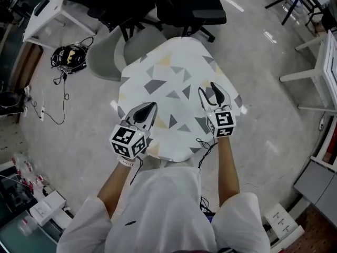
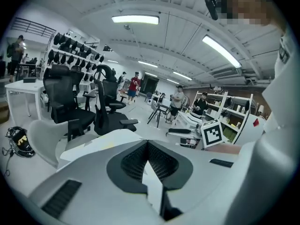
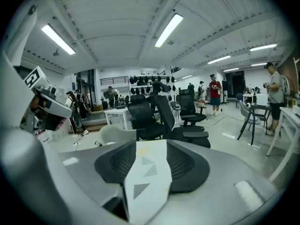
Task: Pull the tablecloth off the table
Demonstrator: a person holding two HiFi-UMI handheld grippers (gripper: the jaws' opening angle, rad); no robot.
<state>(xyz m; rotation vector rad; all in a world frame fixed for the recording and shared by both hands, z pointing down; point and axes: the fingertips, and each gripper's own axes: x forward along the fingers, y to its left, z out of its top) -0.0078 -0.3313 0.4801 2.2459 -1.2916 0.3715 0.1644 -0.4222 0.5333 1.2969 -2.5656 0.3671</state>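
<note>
A white tablecloth (image 1: 168, 73) printed with grey and yellow triangles covers the small table and hangs over its near edge. My left gripper (image 1: 153, 105) is over the cloth's near left part with its jaws shut and nothing visibly between the tips. In the left gripper view its tips (image 2: 147, 143) meet, and a sliver of white cloth shows below them. My right gripper (image 1: 208, 88) stands open over the near right part of the cloth. In the right gripper view the patterned tablecloth (image 3: 147, 172) shows in the gap of the right gripper (image 3: 151, 144), and the pads do not press on it.
Black office chairs (image 1: 189, 4) and a pale grey chair (image 1: 105, 57) stand close behind the table. A black helmet with cables (image 1: 68, 57) lies on the floor at the left. White desks (image 1: 326, 62) are at the right. Several people stand in the far background.
</note>
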